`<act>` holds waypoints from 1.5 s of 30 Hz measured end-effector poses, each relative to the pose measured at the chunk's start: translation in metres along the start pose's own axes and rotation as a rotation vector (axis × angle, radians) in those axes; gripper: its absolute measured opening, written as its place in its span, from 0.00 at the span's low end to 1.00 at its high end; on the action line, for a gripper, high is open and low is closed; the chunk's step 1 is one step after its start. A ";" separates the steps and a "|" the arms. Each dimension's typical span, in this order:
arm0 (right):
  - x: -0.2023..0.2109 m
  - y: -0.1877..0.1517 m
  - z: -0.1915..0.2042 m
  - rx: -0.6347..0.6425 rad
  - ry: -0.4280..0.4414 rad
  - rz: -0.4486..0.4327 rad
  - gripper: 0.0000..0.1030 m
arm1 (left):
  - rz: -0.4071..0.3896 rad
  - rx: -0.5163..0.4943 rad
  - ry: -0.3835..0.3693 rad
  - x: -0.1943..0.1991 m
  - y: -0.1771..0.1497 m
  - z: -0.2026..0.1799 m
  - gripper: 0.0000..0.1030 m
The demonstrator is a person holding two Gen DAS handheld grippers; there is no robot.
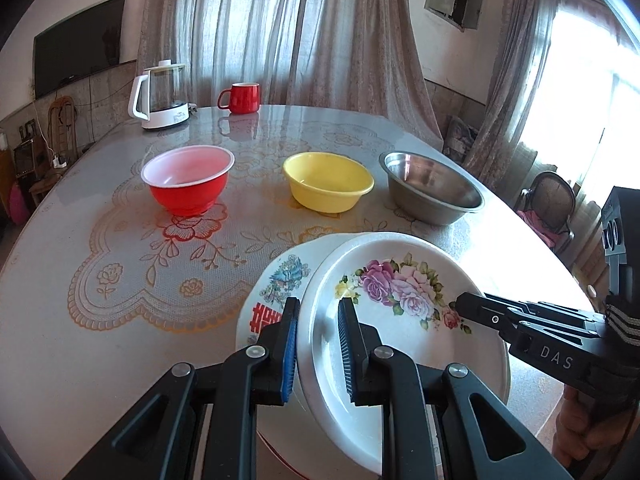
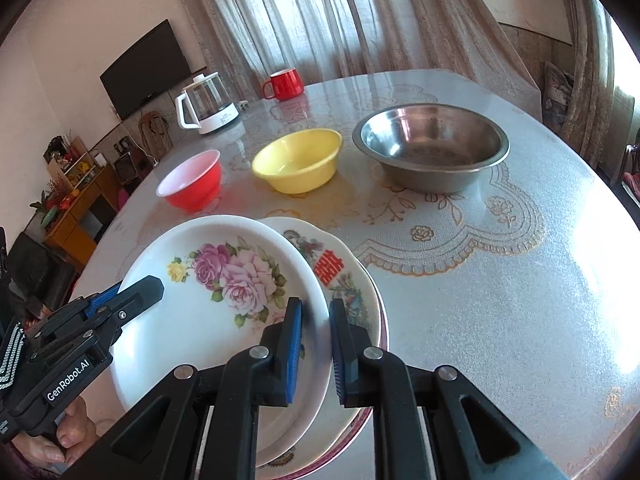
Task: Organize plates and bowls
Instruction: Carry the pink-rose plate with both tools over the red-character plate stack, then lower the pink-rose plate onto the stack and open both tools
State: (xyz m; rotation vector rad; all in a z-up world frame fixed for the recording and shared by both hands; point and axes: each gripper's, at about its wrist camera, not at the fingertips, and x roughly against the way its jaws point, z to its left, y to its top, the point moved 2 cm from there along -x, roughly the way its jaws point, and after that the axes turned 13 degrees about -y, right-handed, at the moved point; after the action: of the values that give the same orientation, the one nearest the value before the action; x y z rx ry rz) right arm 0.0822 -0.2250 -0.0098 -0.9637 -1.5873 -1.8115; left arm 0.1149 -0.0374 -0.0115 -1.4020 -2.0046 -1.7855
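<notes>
Rose plate (image 1: pixel 400 320) clamped by both grippers, left (image 1: pixel 318 344) & right (image 2: pixel 316 346) (lower plates mostly hidden).

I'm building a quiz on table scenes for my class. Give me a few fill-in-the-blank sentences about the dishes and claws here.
1. Between the red bowl and the metal bowl stands the ____ bowl.
2. Both the left claw and the right claw grip the rim of the plate painted with ____.
3. The mug beside the kettle is ____.

Missing words: yellow; roses; red
</notes>
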 end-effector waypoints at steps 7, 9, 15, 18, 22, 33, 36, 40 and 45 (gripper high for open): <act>-0.004 -0.003 0.014 0.095 -0.090 -0.026 0.13 | 0.040 -0.004 0.032 -0.012 -0.008 0.005 0.18; -0.005 -0.004 0.018 0.126 -0.114 -0.037 0.13 | 0.045 0.007 0.026 -0.012 -0.011 0.007 0.19; -0.008 -0.005 0.027 0.190 -0.165 -0.064 0.16 | 0.041 0.001 0.026 -0.008 -0.013 0.007 0.21; -0.009 -0.005 0.028 0.197 -0.165 -0.067 0.20 | 0.036 -0.006 0.031 -0.008 -0.013 0.007 0.21; -0.010 -0.005 0.033 0.210 -0.180 -0.077 0.21 | 0.034 -0.007 0.044 -0.007 -0.013 0.007 0.21; -0.006 -0.006 0.028 0.165 -0.151 -0.091 0.25 | 0.026 -0.004 0.070 -0.003 -0.015 0.005 0.21; -0.005 -0.006 0.026 0.156 -0.157 -0.094 0.27 | 0.020 -0.003 0.064 -0.002 -0.014 0.004 0.23; -0.003 -0.007 0.025 0.149 -0.154 -0.091 0.27 | 0.017 -0.007 0.059 0.000 -0.014 0.002 0.24; -0.001 -0.008 0.023 0.129 -0.143 -0.086 0.27 | 0.005 -0.001 0.055 0.006 -0.014 0.001 0.27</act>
State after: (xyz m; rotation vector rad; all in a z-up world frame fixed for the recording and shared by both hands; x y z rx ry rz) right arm 0.0802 -0.2009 -0.0139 -0.9977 -1.8345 -1.7043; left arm 0.1020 -0.0318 -0.0184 -1.3419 -1.9710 -1.8028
